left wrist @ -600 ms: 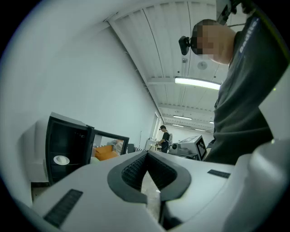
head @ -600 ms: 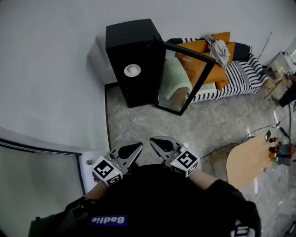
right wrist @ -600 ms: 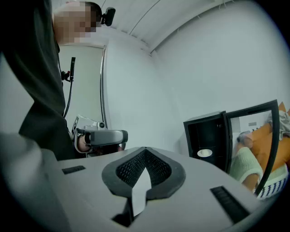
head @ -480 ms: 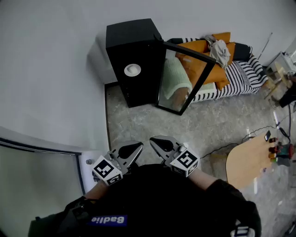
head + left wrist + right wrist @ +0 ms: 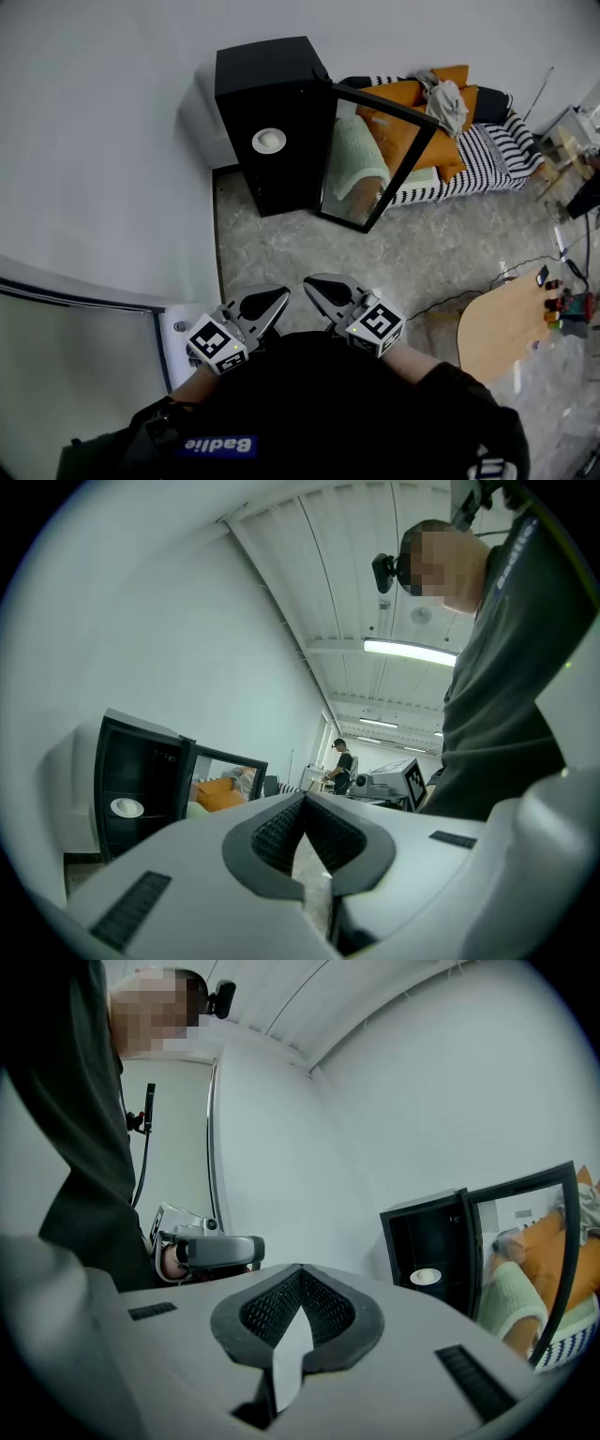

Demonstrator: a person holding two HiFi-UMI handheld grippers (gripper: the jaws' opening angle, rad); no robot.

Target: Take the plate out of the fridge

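Observation:
A black fridge (image 5: 267, 122) stands against the white wall across the room, its glass door (image 5: 375, 159) swung open to the right. A white plate (image 5: 268, 142) rests on a shelf inside it. The plate also shows small in the left gripper view (image 5: 127, 807) and in the right gripper view (image 5: 425, 1277). Both grippers are held close to my chest, far from the fridge. My left gripper (image 5: 281, 296) and right gripper (image 5: 309, 284) are shut with nothing between their jaws. The tips of the left gripper (image 5: 302, 799) and of the right gripper (image 5: 300, 1269) meet, pointing about level toward the fridge.
A striped sofa (image 5: 469, 141) with orange cushions sits right of the fridge. A round wooden table (image 5: 502, 323) with small items stands at my right, a cable (image 5: 469, 295) on the floor beside it. A glass partition (image 5: 75, 356) is at my left. A person (image 5: 342, 761) stands far back.

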